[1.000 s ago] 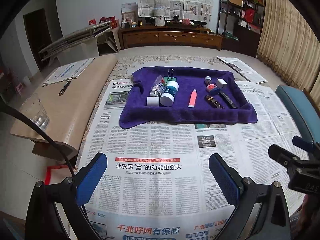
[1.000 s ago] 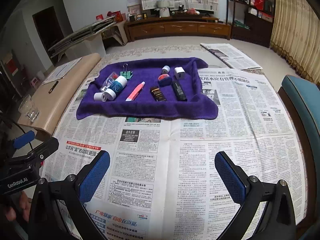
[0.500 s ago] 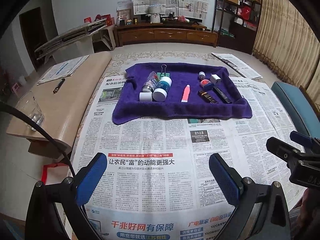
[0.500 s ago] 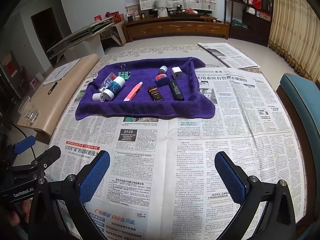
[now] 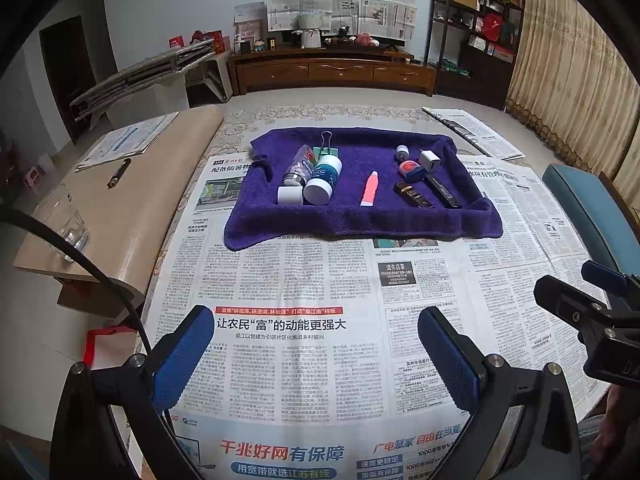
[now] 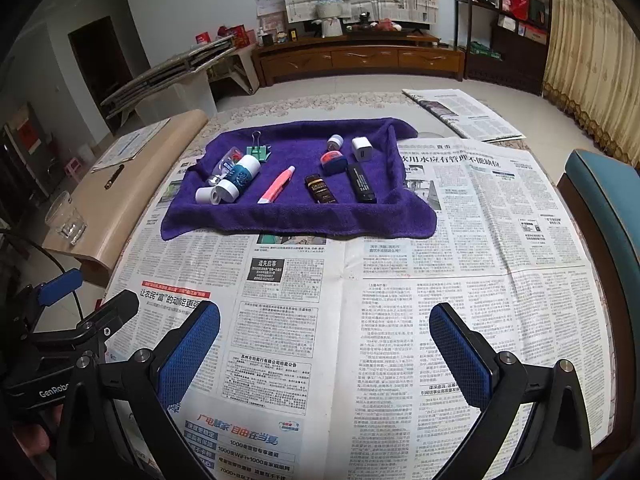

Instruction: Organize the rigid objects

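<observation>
A purple towel [image 5: 360,220] [image 6: 296,220] lies on a newspaper-covered table and holds several small items: a teal and white bottle [image 5: 323,180] [image 6: 239,178], a clear bottle [image 5: 298,168], a green binder clip [image 5: 325,148] [image 6: 259,148], a pink tube [image 5: 369,189] [image 6: 277,185], a dark brown box [image 5: 412,195] [image 6: 319,194], a black bar [image 5: 443,195] [image 6: 361,183], a white charger [image 5: 429,160] [image 6: 361,148]. My left gripper [image 5: 316,356] and right gripper [image 6: 325,354] are both open and empty, well short of the towel.
A beige side table [image 5: 120,208] at the left holds a glass [image 5: 64,220], a pen [image 5: 119,172] and papers. A teal chair [image 6: 604,208] stands at the right. Newspaper [image 5: 320,320] covers the table. The right gripper also shows in the left wrist view [image 5: 592,312].
Both grippers have drawn back and risen slightly, so the towel looks a little farther away. Jaws stay open. Nothing on the towel moved.
</observation>
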A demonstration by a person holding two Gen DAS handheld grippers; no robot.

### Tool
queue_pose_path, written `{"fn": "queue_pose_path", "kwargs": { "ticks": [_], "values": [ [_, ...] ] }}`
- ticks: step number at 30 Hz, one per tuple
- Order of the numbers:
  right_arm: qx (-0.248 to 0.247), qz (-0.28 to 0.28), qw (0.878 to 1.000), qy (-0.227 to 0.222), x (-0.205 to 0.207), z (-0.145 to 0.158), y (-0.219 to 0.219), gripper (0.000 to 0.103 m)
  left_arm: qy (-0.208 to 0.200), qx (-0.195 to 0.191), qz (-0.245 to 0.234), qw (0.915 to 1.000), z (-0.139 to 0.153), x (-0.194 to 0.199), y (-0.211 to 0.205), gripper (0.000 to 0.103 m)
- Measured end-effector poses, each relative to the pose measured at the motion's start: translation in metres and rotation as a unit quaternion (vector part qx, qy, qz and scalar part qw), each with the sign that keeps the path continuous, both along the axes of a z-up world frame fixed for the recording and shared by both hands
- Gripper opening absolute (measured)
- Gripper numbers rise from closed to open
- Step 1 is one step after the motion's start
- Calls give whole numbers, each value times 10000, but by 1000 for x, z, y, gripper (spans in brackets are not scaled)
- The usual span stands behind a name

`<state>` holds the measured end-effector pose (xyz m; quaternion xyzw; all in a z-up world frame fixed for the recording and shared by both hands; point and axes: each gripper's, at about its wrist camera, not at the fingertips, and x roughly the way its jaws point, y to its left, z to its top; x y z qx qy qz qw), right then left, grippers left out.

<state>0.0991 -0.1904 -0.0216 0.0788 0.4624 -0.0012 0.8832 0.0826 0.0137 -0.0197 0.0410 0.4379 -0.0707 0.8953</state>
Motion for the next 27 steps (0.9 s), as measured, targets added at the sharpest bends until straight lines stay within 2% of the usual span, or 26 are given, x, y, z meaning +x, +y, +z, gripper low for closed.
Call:
{"fn": "queue_pose_path", "kwargs": {
  "ticks": [27],
  "values": [
    [-39, 95, 9999, -41, -2, 5, 6, 103, 30, -59, 40, 10000, 0, 0, 9, 103]
  ]
}}
